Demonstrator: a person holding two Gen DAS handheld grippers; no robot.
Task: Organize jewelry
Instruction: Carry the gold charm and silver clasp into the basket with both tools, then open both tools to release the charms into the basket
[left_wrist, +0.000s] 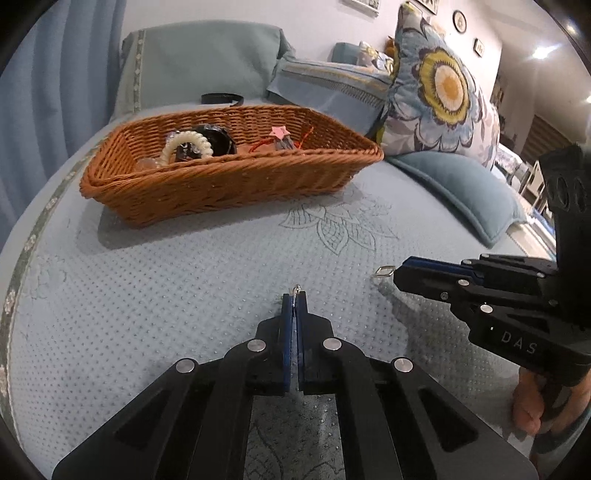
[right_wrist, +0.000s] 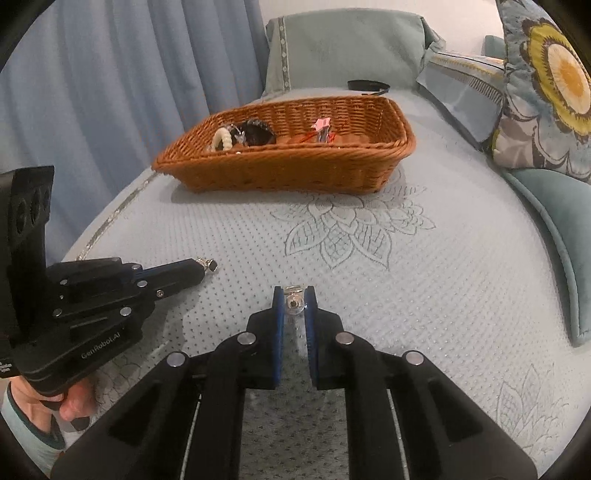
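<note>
Here, both grippers hang low over a pale blue quilted bed cover (right_wrist: 424, 295), tips angled down at the fabric. The left gripper (left_wrist: 294, 295) has its blue pads pressed together on a small silver piece of jewelry (left_wrist: 297, 288); from the right wrist view that piece (right_wrist: 207, 264) pokes out past the fingertips as a metal link with a dark end, possibly an earring, though it is too small to be sure. The right gripper (right_wrist: 294, 295) is clamped on a second silver trinket (right_wrist: 294, 302) (round, shiny, with a little clasp at the top), which sits between its narrowly spaced pads just above the cover. In the left wrist view a small square metal loop (left_wrist: 384, 272) sticks out from this gripper's tip. Well beyond both stands a brown wicker basket (right_wrist: 280, 173) on the bed, holding a cream spiral hair tie (left_wrist: 186, 146), a dark round item (left_wrist: 218, 138) and a pink star-shaped clip (left_wrist: 279, 132). A floral pillow (left_wrist: 439, 85) leans off to the right.
</note>
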